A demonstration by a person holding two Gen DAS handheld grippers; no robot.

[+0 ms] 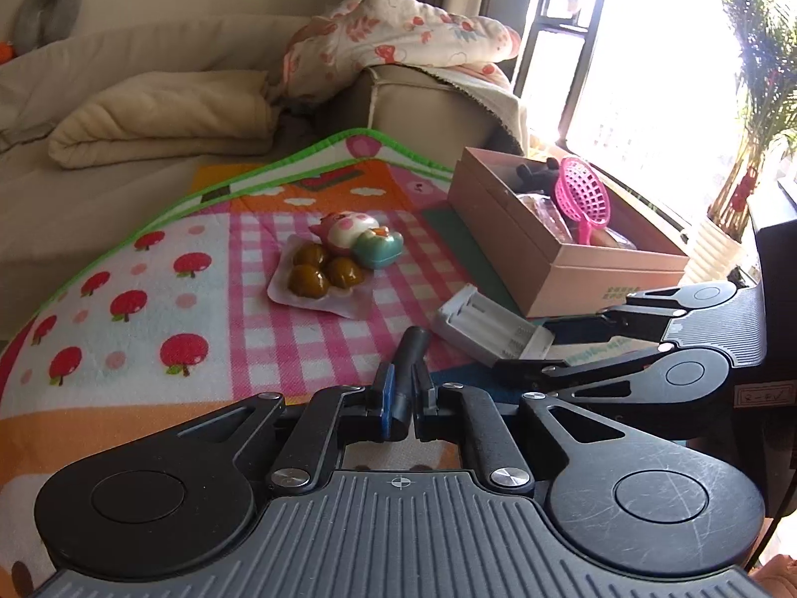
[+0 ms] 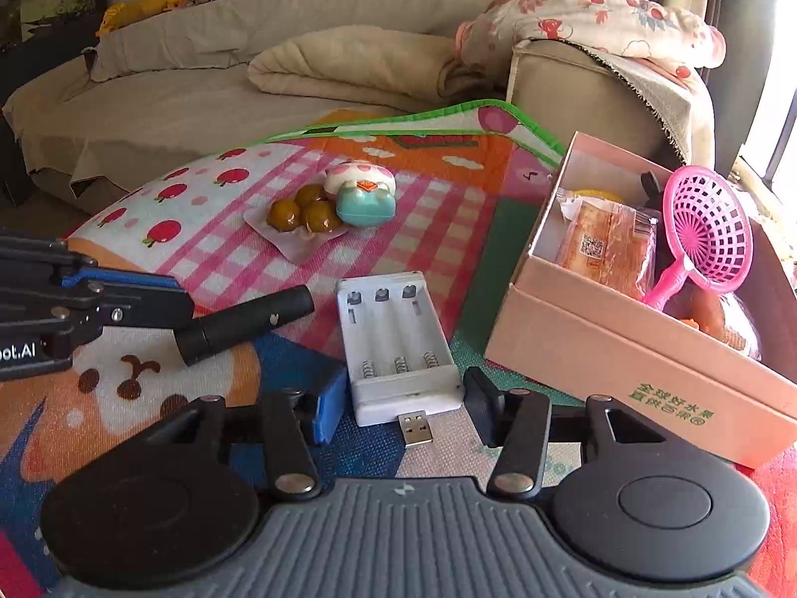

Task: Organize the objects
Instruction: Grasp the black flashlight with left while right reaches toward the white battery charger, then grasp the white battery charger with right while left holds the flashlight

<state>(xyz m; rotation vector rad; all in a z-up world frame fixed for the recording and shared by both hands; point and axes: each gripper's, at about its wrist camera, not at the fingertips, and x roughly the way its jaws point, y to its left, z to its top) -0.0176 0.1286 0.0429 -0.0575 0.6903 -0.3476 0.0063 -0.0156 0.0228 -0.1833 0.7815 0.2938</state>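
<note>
A beige sofa [image 2: 199,74] stands behind a bright play mat [image 2: 224,199] with apples and pink checks. On the mat's right side sits an open pink box [image 2: 622,344] holding packaged food and a pink strainer [image 2: 707,234]. Mid-mat, a small tray [image 2: 299,239] carries three brown balls, with two toy cases [image 2: 363,194] touching it. The white battery charger [image 2: 398,339] lies flat near the box, between the fingers of the right gripper [image 2: 406,398], which flank its near end; whether they press it I cannot tell. The left gripper [image 1: 402,393] is clamped on a black flashlight [image 2: 249,321].
</note>
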